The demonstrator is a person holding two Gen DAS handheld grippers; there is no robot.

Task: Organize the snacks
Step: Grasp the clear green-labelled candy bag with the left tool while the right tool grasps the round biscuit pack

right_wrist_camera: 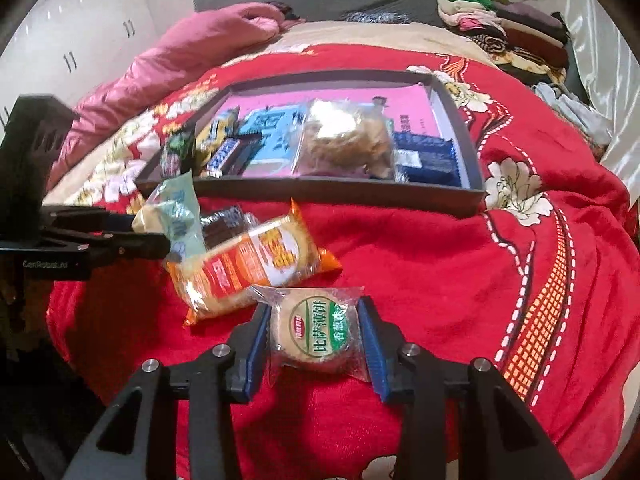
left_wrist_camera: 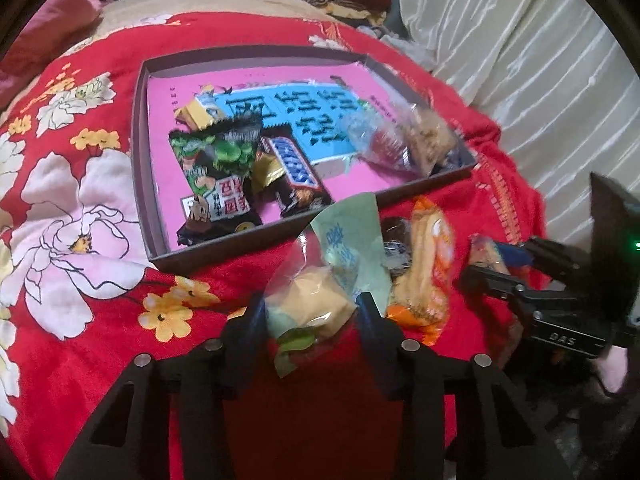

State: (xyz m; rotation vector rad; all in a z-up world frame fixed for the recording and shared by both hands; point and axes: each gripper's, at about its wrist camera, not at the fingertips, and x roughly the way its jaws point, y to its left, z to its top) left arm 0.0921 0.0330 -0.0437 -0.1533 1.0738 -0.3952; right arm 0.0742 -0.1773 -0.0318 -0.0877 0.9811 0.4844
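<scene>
My left gripper [left_wrist_camera: 312, 316] is shut on a pale green packet [left_wrist_camera: 340, 248] holding a yellow pastry; the packet sticks up between the blue pads, just in front of the box. The right wrist view shows that same gripper [right_wrist_camera: 156, 232] at the left with the packet [right_wrist_camera: 176, 208]. My right gripper [right_wrist_camera: 314, 330] is shut on a round biscuit in a clear wrapper with a green label [right_wrist_camera: 316, 330], just above the red bedspread. The dark shallow box [left_wrist_camera: 248, 240] with a pink bottom holds a Snickers bar [left_wrist_camera: 296, 168], a green-and-black packet [left_wrist_camera: 216, 168] and a clear bag of brown snacks [left_wrist_camera: 416, 140].
An orange cracker packet [right_wrist_camera: 252, 264] and a dark wrapped snack [right_wrist_camera: 224, 220] lie on the red flowered bedspread [right_wrist_camera: 440, 280] between the grippers and the box [right_wrist_camera: 340, 192]. A pink quilt [right_wrist_camera: 168, 56] lies at the back left, folded clothes [right_wrist_camera: 500, 24] at the back right.
</scene>
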